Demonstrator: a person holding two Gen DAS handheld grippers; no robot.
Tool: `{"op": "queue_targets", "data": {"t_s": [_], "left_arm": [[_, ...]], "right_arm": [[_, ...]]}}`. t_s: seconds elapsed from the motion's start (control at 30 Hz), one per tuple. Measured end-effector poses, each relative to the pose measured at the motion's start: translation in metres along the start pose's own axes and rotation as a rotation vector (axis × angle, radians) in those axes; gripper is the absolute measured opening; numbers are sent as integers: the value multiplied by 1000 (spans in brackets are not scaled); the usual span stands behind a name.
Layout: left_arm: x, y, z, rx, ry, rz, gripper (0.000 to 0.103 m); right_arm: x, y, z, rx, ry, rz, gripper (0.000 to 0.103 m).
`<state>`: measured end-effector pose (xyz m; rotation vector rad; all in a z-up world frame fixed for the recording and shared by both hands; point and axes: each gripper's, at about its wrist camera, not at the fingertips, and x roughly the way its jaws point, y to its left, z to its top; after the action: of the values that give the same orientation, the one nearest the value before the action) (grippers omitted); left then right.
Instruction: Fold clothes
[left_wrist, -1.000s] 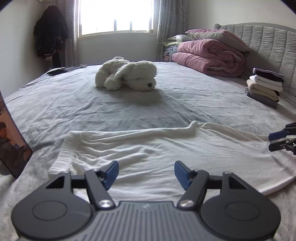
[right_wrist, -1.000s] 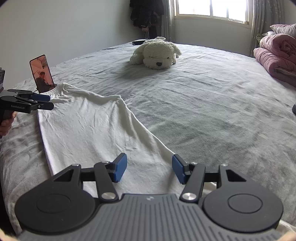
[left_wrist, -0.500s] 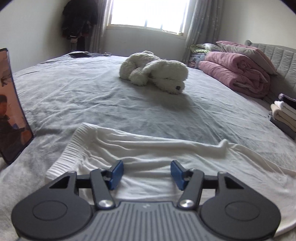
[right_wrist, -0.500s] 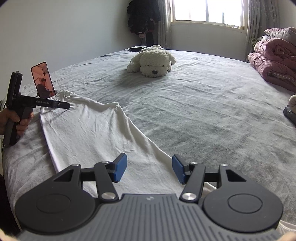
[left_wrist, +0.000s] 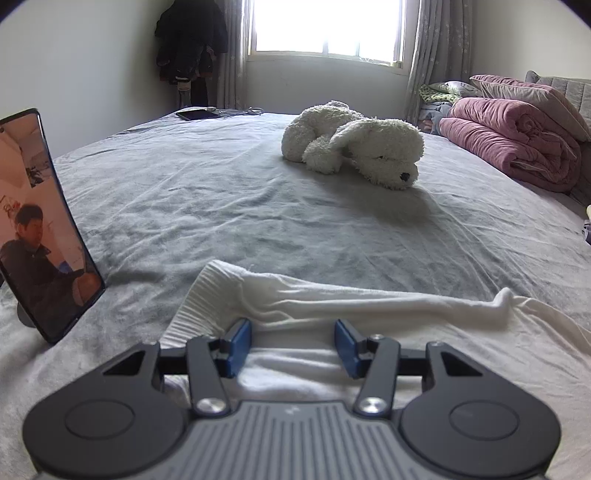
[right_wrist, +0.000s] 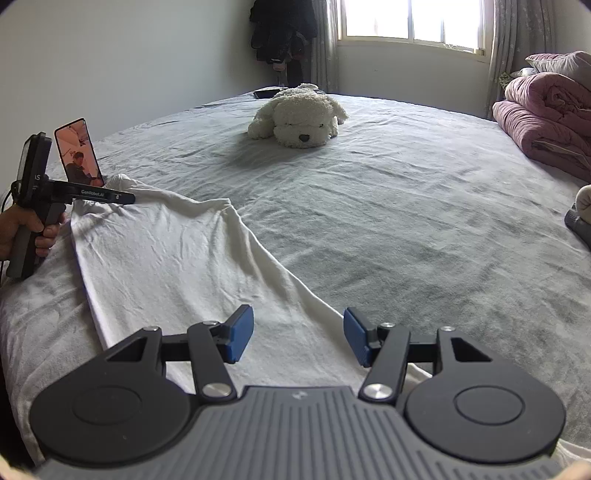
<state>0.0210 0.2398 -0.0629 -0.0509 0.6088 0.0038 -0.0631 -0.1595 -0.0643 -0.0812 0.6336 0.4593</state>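
Left wrist: both grippers gaping, empty, over white garment; phone left, plush dog beyond.

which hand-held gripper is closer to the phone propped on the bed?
Left. The left hand-held gripper hovers over the white garment's ribbed end, right beside the phone. The right hand-held gripper is over the garment's opposite end.
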Motion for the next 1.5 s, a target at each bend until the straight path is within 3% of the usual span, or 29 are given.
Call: {"op": "queue_targets", "data": {"t_s": [0.2, 0.3, 0.5, 0.67, 0.93, 1.03, 1.37, 1.5], "left_arm": [[-26, -20, 10, -21, -66, -109, 62], [-34, -43, 5, -1, -58, -226, 63], [-41, -108, -24, 186, -18, -408, 63], [-34, -132, -43, 289, 31, -391, 64], [-32, -135, -42, 305, 38, -376, 68], [-33, -139, -39, 310, 35, -373, 68], [-47, -171, -29, 327, 1, -460, 68], [-50, -194, -29, 355, 2, -505, 68]], "right_arm": [[-22, -18, -2, 110, -4, -99, 59], [-33, -26, -3, 165, -5, -149, 59], [-46, -21, -40, 219, 13, -292, 59], [-44, -50, -58, 261, -9, -369, 59], [-66, -105, -72, 379, -65, -464, 53], [-75, -112, -75, 409, -78, -492, 57], [-112, -135, -86, 490, -120, -571, 57], [-121, -144, -94, 521, -128, -560, 49]]}}
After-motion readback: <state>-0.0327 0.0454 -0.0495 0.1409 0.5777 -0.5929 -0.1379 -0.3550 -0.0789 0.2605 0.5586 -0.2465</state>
